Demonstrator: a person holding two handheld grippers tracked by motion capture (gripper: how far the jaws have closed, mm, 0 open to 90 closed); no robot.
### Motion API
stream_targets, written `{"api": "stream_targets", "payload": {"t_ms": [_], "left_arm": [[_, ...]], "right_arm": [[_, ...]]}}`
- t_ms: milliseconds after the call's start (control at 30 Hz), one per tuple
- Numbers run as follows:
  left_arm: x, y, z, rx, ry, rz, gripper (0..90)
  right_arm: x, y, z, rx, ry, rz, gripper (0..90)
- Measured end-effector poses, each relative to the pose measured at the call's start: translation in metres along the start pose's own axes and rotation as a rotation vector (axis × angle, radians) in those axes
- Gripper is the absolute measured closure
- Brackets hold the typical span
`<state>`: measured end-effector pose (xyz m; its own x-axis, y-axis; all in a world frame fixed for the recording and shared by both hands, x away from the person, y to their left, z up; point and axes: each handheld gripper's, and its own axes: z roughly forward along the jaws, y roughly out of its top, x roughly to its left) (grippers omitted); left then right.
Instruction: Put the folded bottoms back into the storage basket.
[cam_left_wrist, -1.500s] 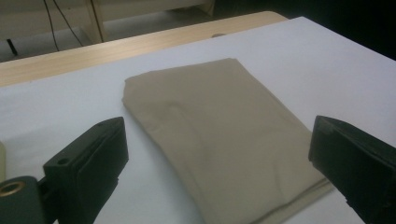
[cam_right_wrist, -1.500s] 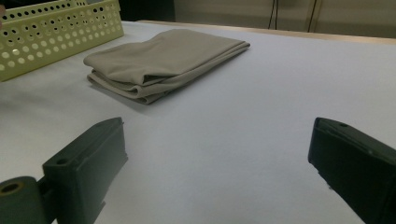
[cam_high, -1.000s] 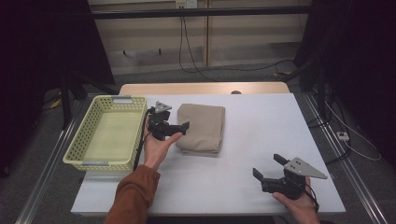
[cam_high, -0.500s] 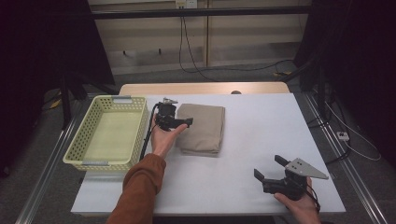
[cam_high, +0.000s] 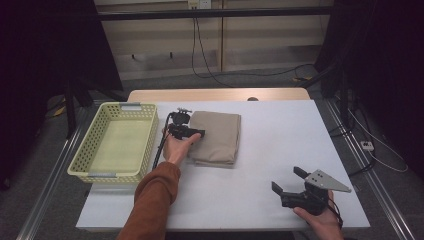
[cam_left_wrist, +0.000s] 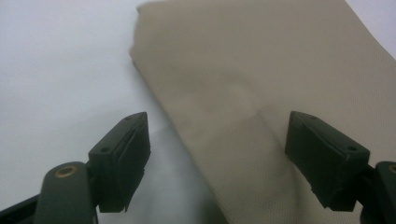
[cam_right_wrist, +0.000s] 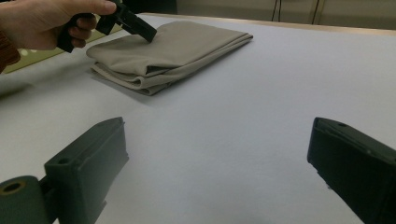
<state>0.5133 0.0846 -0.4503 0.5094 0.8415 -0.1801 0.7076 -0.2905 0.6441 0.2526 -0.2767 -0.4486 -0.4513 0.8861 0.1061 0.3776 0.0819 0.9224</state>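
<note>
On the white table: we see a folded beige cloth (cam_high: 216, 137) lying flat near the middle, just right of a pale yellow plastic basket (cam_high: 90, 150).
Left gripper: our left gripper (cam_high: 192, 133) hangs over the cloth's left edge, held by a hand in a rust-coloured sleeve (cam_high: 152, 200).
Left gripper's jaws: they have just been closing yet stand apart; in the left gripper view one jaw sits over bare table (cam_left_wrist: 56, 70), the other over the cloth (cam_left_wrist: 243, 93), whose folded edge runs between them, unpinched.
Right gripper: our right gripper (cam_high: 290, 181) rests near the table's front right corner, well apart from the cloth, its jaws spread wide with nothing but bare table between them.
Cloth from the right gripper view: we see the layered folds (cam_right_wrist: 168, 51) and the left gripper's tip (cam_right_wrist: 135, 25) touching its top.
Basket: we see nothing inside it.
</note>
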Motion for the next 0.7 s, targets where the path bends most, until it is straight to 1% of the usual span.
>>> {"api": "stream_targets", "payload": {"t_ms": [33,67,133,200,233,267,300,333,367,400,433,467,500,533,567,600,633,667,700], "left_arm": [[0.0003,-0.0005,0.0021,0.002,0.0,-0.012,22.9],[0.0027,-0.0012,0.0052,0.005,-0.005,-0.035,23.5],[0.0031,-0.0015,0.006,-0.002,-0.004,-0.039,24.6],[0.0021,-0.0012,0.006,0.003,0.0,-0.04,24.6],[0.0022,-0.0014,0.0059,0.001,-0.014,-0.049,28.4],[0.0047,-0.002,0.0044,0.001,-0.083,-0.095,31.7],[0.0047,-0.002,0.0044,0.001,-0.083,-0.095,34.8],[0.005,-0.0019,0.0039,0.009,-0.096,-0.097,34.8],[0.0043,-0.0019,0.0036,0.018,-0.102,-0.091,40.1],[0.0039,-0.0019,0.0029,0.037,-0.13,-0.1,48.0],[0.0039,-0.0019,0.0029,0.037,-0.13,-0.1,52.9],[0.0034,-0.002,0.0028,0.045,-0.141,-0.102,55.9],[0.0029,-0.002,0.0025,0.056,-0.155,-0.1,57.9],[0.0015,-0.002,0.0025,0.059,-0.146,-0.087,59.7],[0.001,-0.002,0.0023,0.065,-0.147,-0.079,60.9],[0.0007,-0.002,0.0022,0.069,-0.148,-0.084,60.9],[0.0007,-0.0019,0.002,0.074,-0.151,-0.082,65.6],[0.0004,-0.0021,0.0022,0.076,-0.158,-0.083,67.8],[-0.0003,-0.0023,0.0022,0.074,-0.154,-0.086,67.8]], "right_arm": [[0.0,0.0,0.0,0.0,0.0,0.0,4.4],[-0.0001,0.0002,0.0005,0.003,0.002,-0.003,4.4],[0.0,0.0002,0.0014,0.003,0.003,-0.006,4.4],[0.0005,0.0003,0.0016,0.003,0.003,-0.004,4.4],[0.0005,0.0003,0.0018,0.004,0.003,-0.004,4.4],[0.0004,0.0004,0.0018,0.004,0.003,-0.004,4.4],[0.0004,0.0004,0.0018,0.004,0.003,-0.004,4.4],[0.0004,0.0005,0.0019,0.004,0.003,-0.003,4.3],[0.0005,0.0006,0.0019,0.003,0.004,-0.002,4.3],[0.0008,0.0007,0.0019,0.004,0.008,-0.002,4.3],[0.001,0.0006,0.002,0.005,0.008,-0.005,4.3],[0.0011,0.0007,0.0022,0.006,0.009,-0.004,4.3],[0.0011,0.0008,0.0024,0.006,0.008,-0.003,4.3],[0.0011,0.0009,0.0026,0.005,0.008,-0.004,4.3],[0.0012,0.0009,0.0027,0.005,0.007,-0.005,4.3],[0.0012,0.0009,0.0027,0.005,0.007,-0.005,4.3],[0.0011,0.0008,0.0028,0.006,0.007,-0.005,4.3],[0.0011,0.0008,0.0028,0.007,0.006,-0.004,4.3],[0.0011,0.0008,0.0028,0.007,0.006,-0.004,4.3]]}}
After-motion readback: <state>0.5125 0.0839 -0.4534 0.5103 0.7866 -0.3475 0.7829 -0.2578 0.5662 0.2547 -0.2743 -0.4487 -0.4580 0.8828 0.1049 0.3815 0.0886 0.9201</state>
